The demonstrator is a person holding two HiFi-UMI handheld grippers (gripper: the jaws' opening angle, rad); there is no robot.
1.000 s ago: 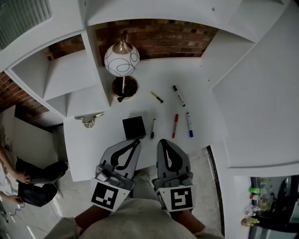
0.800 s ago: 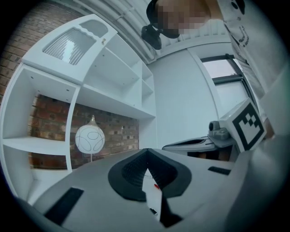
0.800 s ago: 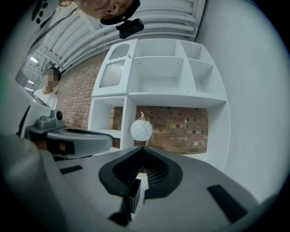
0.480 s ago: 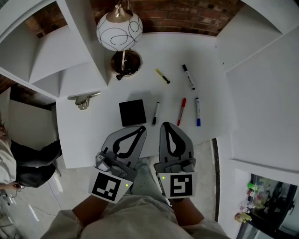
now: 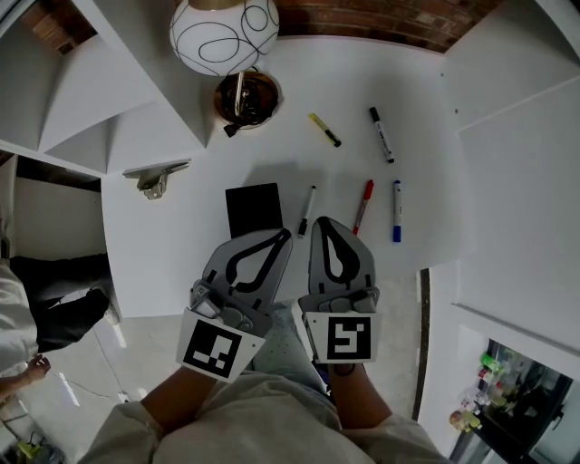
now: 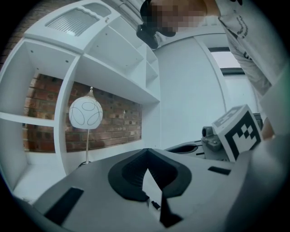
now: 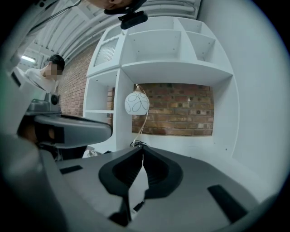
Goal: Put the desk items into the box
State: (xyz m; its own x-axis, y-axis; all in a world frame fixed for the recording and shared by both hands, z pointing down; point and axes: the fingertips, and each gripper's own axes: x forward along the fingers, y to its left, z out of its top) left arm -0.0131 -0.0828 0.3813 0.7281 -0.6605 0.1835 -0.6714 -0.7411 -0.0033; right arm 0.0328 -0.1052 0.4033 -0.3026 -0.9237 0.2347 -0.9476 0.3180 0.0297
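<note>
On the white desk (image 5: 172,263) lies a black box (image 5: 253,209). To its right are a black-and-white marker (image 5: 308,210), a red marker (image 5: 363,206) and a blue marker (image 5: 397,210). Farther back lie a yellow highlighter (image 5: 325,130) and a black marker (image 5: 381,134). My left gripper (image 5: 285,235) (image 6: 146,150) is shut and empty, its tip just off the box's near right corner. Beside it my right gripper (image 5: 320,222) (image 7: 143,147) is also shut with nothing in it, just short of the black-and-white marker's near end.
A globe lamp (image 5: 224,23) on a dark round base (image 5: 246,95) stands at the back left of the desk, by white shelving (image 5: 109,100). A metal clip (image 5: 156,178) lies left of the box. A white wall panel (image 5: 517,181) bounds the right side. A person (image 5: 27,308) is at the far left.
Both grippers have come down and forward over the desk's front edge, toward the box and the markers. Both have stayed shut. The items on the desk have not moved.
</note>
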